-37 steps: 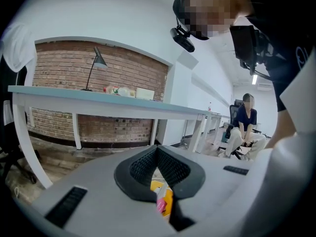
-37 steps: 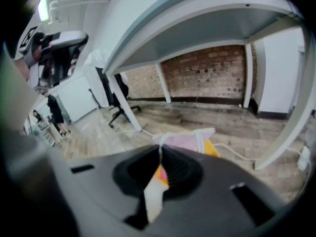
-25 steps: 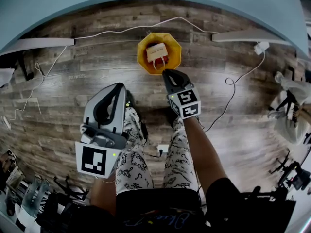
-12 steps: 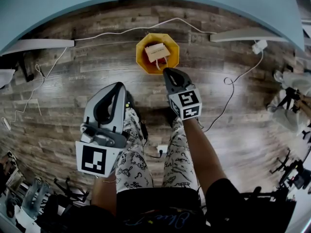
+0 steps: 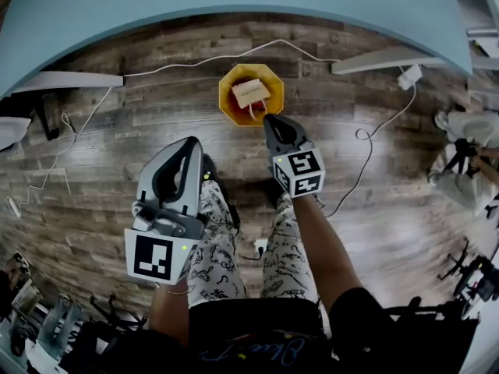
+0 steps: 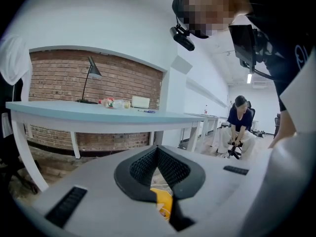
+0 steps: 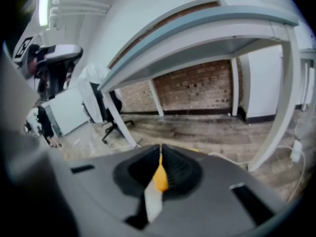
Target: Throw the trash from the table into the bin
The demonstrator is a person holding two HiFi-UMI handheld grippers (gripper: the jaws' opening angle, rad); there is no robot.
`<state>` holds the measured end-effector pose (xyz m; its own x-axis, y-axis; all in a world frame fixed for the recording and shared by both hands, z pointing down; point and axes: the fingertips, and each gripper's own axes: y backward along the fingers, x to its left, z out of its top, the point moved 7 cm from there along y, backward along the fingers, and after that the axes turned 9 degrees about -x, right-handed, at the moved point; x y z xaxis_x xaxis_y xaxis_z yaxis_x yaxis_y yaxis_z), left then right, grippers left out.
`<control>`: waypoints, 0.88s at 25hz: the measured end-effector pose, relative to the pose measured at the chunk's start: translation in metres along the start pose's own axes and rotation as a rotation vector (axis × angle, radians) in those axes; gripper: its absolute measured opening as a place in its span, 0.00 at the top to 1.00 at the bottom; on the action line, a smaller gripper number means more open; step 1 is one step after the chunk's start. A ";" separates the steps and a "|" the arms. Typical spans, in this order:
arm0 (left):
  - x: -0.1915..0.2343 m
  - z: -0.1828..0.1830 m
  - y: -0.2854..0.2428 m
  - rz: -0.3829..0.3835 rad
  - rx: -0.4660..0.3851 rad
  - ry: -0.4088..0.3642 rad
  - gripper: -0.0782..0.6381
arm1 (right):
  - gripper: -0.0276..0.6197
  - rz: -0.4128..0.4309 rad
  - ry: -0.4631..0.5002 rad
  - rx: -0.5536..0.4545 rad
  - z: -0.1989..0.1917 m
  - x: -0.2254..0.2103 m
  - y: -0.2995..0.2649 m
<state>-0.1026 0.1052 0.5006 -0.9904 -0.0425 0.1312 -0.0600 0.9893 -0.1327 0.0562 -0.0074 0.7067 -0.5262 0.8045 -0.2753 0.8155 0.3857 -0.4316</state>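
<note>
A yellow octagonal bin (image 5: 229, 104) stands on the wood floor under the table's edge, with a pale flat piece of trash (image 5: 251, 92) lying in it. My right gripper (image 5: 273, 121) hangs just in front of the bin's near rim, shut with nothing in it. My left gripper (image 5: 189, 142) is lower and to the left, also shut and empty. In both gripper views the jaws meet at the tip, and the bin (image 6: 163, 201) (image 7: 160, 177) shows yellow through the gap behind them. More trash (image 6: 112, 102), a bottle and small items, lies on the blue-grey tabletop (image 6: 74, 113).
White table feet (image 5: 70, 80) (image 5: 382, 59) flank the bin. White cables (image 5: 366, 154) trail over the floor. A desk lamp (image 6: 91, 68) stands on the table. A person (image 6: 239, 127) sits at the far right. My own legs (image 5: 218, 240) are below the grippers.
Both grippers have lifted a little, still shut. The bin and the trash in it have not moved.
</note>
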 end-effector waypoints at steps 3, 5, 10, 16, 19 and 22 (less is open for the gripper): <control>-0.003 0.009 0.004 0.003 -0.011 -0.003 0.88 | 0.94 -0.016 -0.029 -0.008 0.004 0.006 0.007; -0.007 0.017 0.005 -0.003 -0.019 -0.010 0.88 | 0.94 -0.022 -0.038 -0.017 0.009 0.010 0.013; -0.010 0.031 0.006 -0.009 -0.027 -0.023 0.88 | 0.94 -0.030 -0.049 -0.044 0.028 0.016 0.025; -0.011 0.045 0.005 -0.013 -0.054 -0.044 0.88 | 0.94 -0.041 -0.063 -0.062 0.050 0.022 0.044; -0.016 0.056 0.000 -0.024 -0.057 -0.044 0.88 | 0.94 -0.047 -0.080 -0.054 0.059 0.025 0.058; -0.025 0.070 -0.008 -0.062 -0.058 -0.036 0.88 | 0.94 -0.056 -0.105 -0.076 0.075 0.026 0.072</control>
<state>-0.0857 0.0889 0.4291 -0.9889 -0.1078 0.1018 -0.1151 0.9910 -0.0685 0.0830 0.0076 0.6041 -0.5906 0.7305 -0.3428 0.7979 0.4652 -0.3833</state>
